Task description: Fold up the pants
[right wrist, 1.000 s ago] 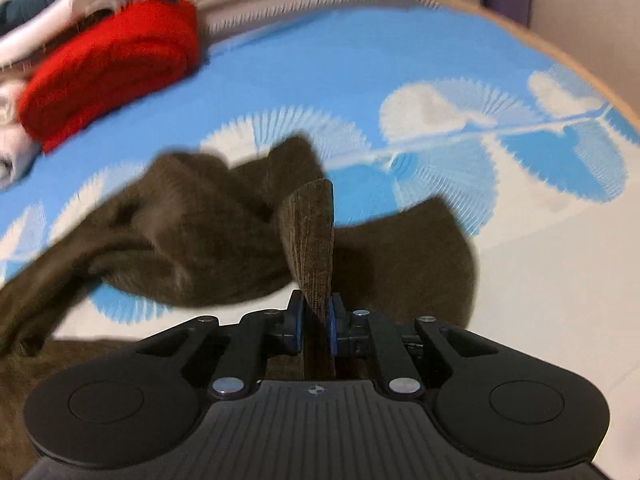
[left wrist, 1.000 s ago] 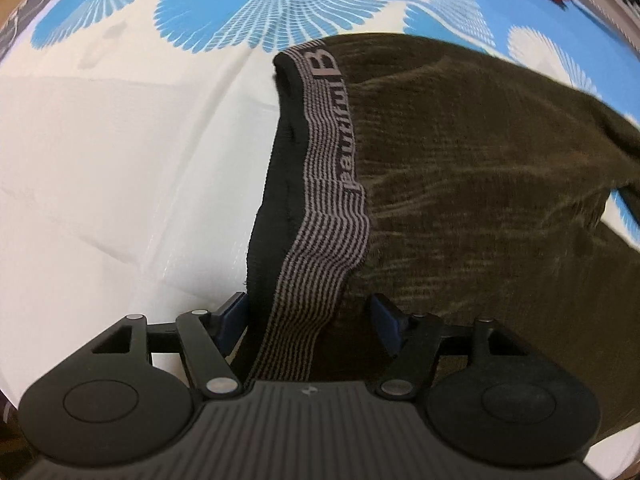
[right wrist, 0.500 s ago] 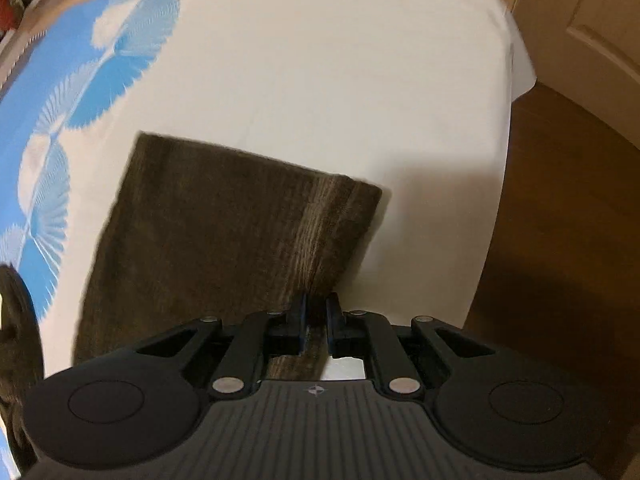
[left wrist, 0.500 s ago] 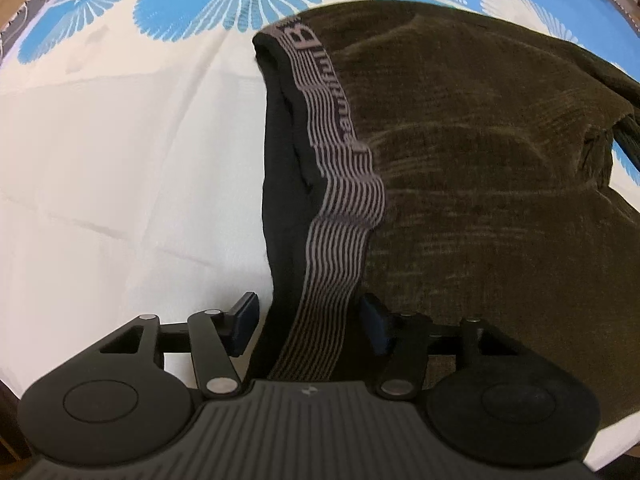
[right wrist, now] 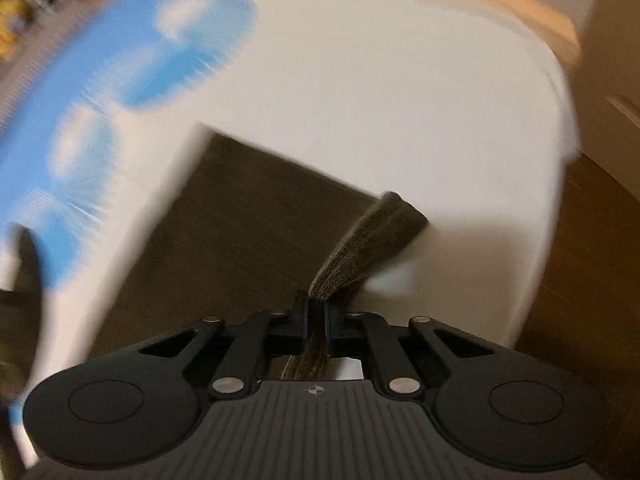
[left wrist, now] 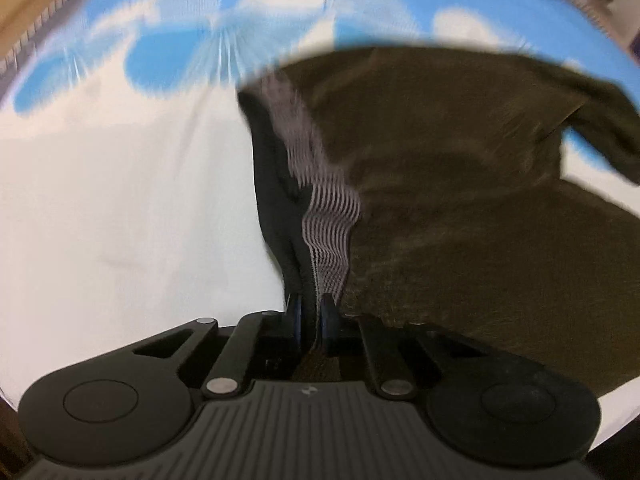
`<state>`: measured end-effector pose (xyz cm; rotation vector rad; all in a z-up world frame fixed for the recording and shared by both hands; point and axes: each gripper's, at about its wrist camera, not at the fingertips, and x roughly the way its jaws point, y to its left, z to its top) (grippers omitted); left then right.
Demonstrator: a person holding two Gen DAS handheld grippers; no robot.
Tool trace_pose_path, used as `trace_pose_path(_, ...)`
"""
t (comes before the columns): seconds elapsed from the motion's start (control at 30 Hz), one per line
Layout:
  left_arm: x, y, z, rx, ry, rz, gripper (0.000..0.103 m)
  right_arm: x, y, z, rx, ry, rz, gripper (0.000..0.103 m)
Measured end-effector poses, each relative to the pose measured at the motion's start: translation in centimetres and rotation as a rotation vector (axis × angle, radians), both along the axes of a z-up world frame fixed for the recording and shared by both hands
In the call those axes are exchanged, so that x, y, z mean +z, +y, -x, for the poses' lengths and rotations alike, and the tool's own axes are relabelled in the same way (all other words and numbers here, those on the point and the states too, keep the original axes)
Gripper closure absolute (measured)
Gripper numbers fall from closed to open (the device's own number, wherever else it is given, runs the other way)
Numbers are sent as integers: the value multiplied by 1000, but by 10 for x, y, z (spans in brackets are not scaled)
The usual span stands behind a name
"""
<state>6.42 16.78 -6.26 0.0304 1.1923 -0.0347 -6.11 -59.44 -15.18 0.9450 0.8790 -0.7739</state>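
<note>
left gripper [left wrist: 311,320]: jaws have just closed, now pinched on the striped elastic waistband [left wrist: 328,224] of the brown corduroy pants [left wrist: 460,200]. Only a thin edge of the band sits between the pads, black inner lining bunched beside it

right gripper [right wrist: 316,312]: clamped tight on the hem end of one leg [right wrist: 364,240], fabric gathered into a narrow twisted rope running from the pads out to the cuff corner

pants lie spread on the white and blue patterned sheet [left wrist: 120,200]; leg panel flat on the sheet near the bed's edge in the right view, wooden floor [right wrist: 592,260] just beyond it. Both views are motion-blurred

risks as I read them:
- left bite is shallow and on stretchy elastic, so a fast lift could let the band creep out of the pads; it may also be holding one layer only, so the other side of the waist sags and the fold goes crooked
- right grip has the hem bunched, not flat, so the twist gets carried into the fold and the crease lands skewed
- hem is close to the mattress edge, so a slip there drops the leg off toward the floor
- pulling the two ends apart too hard stretches the waistband and drags the sheet
</note>
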Motion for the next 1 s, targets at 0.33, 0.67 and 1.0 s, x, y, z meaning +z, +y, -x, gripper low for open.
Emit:
trace_pose_path(0.33,-7,10,17,-26,42,-227,90,-18,6,-5,-3,176,-147,93)
trace_pose_path(0.67,-7,-33,3,-140,19,-20,78,40,28,-20,99,18,172,86)
trace_pose_path(1.0,-15,-88,-3,-233,-10,-152,49,17,57,-69,287,-55,-13,61)
